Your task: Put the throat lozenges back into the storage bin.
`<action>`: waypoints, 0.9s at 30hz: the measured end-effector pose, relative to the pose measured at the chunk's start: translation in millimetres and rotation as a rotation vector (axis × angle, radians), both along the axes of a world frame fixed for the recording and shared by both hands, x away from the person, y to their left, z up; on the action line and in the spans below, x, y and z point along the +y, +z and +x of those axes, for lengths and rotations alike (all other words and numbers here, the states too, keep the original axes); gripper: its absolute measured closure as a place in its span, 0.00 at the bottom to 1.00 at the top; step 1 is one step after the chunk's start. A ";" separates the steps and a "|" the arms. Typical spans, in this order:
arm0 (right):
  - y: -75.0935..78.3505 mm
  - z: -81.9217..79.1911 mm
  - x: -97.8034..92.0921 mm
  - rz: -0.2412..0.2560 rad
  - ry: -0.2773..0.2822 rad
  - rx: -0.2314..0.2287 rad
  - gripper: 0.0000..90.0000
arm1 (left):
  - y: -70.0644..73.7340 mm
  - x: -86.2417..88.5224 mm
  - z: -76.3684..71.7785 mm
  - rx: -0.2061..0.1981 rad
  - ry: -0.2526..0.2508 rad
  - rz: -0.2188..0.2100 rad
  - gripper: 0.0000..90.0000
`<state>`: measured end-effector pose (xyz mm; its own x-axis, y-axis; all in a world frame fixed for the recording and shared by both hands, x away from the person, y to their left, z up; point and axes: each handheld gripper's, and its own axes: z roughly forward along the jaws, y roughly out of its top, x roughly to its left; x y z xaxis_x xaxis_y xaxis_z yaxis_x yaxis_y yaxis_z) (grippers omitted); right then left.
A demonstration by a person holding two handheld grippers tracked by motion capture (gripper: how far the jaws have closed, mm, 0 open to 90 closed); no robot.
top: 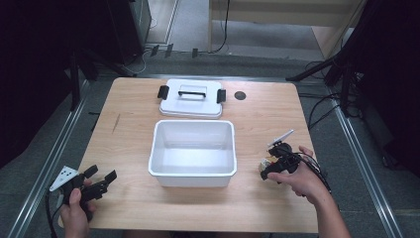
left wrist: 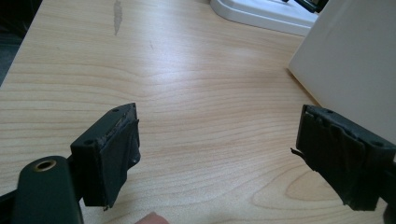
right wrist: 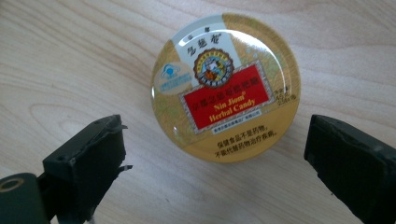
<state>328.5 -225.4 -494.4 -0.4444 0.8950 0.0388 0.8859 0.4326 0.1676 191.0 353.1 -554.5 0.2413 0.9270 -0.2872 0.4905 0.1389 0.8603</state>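
A round gold candy tin point(right wrist: 225, 87) with a red label lies flat on the wooden table, seen as a small shape point(top: 265, 162) under the right hand. My right gripper point(right wrist: 212, 154) hovers over it, open, the tin just beyond its two jaws and untouched. A white rectangular tub point(top: 192, 148) stands empty at the table's middle, and its side wall point(left wrist: 350, 60) rises to the right in the left gripper view. Its white lid point(top: 191, 97) with a black handle lies flat behind it. My left gripper point(top: 101, 180) rests open near the front left corner, nothing between its jaws.
A small dark round hole point(top: 240, 95) sits in the tabletop right of the lid. A grey scuff point(left wrist: 117, 16) marks the wood at the far left. Cables and stand legs lie on the floor around the table.
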 end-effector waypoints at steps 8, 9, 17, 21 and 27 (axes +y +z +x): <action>0.4 10.4 9.3 -0.010 -0.007 0.036 0.06 | 0.0 -0.1 0.1 0.000 -0.004 0.001 0.16; -0.5 13.1 11.9 -0.012 -0.008 0.048 0.06 | 0.0 -0.2 0.1 0.000 -0.004 0.001 0.16; -1.9 24.0 19.4 -0.044 -0.039 0.084 0.08 | 0.0 -0.3 0.4 -0.001 -0.006 -0.001 0.16; -7.2 27.4 18.7 -0.078 -0.059 0.088 0.14 | 0.1 -0.8 0.6 0.000 -0.005 0.000 0.16; -8.4 29.9 19.4 -0.079 -0.083 0.086 0.20 | 0.2 -0.7 1.1 0.005 -0.006 0.000 0.16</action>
<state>358.4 -206.0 -502.8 -0.3670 0.9302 0.0019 0.9287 0.3663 0.0578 192.2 352.4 -554.4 0.2456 0.9254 -0.2886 0.4958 0.1359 0.8577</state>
